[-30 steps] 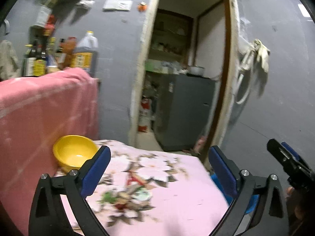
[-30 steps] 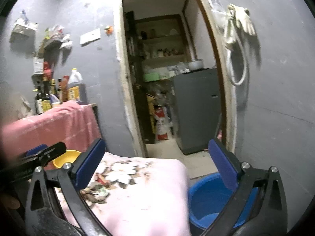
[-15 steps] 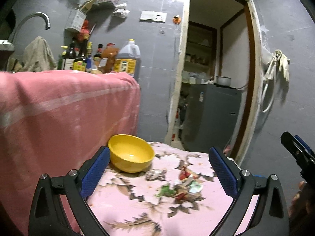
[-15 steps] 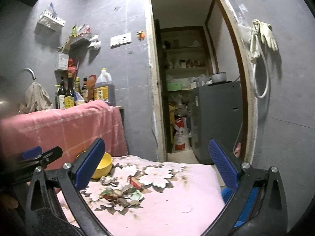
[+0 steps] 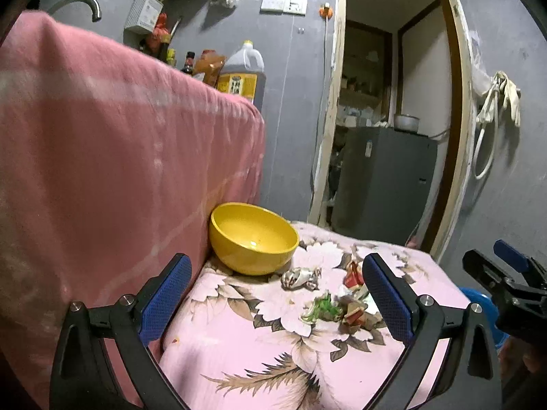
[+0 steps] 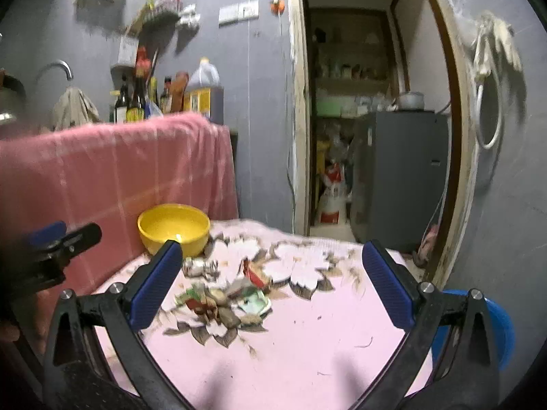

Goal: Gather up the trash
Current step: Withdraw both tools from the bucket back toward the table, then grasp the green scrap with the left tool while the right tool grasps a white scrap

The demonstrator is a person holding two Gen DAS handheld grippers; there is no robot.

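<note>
A small heap of crumpled wrappers [image 5: 342, 304] [image 6: 225, 299] lies on the pink floral cloth [image 5: 259, 352] [image 6: 307, 335] covering a low table. One silver wrapper [image 5: 301, 277] [image 6: 200, 268] lies apart from the heap, just in front of a yellow bowl [image 5: 253, 237] [image 6: 173, 228]. My left gripper [image 5: 277, 295] hovers open above the near side of the cloth, short of the trash. Wide open too, my right gripper [image 6: 273, 283] frames the heap from farther back. Nothing sits between either pair of fingers.
A pink towel [image 5: 112, 171] [image 6: 112, 167] hangs over a counter on the left, with bottles [image 6: 136, 99] and an oil jug [image 5: 242, 75] on top. A blue tub [image 6: 502, 328] stands on the floor at the table's right. Behind, a doorway shows a grey fridge [image 5: 383, 184].
Both grippers have come lower and closer to the table, so the bowl and the trash heap look larger. The left view has swung left toward the towel. Both stay open.
</note>
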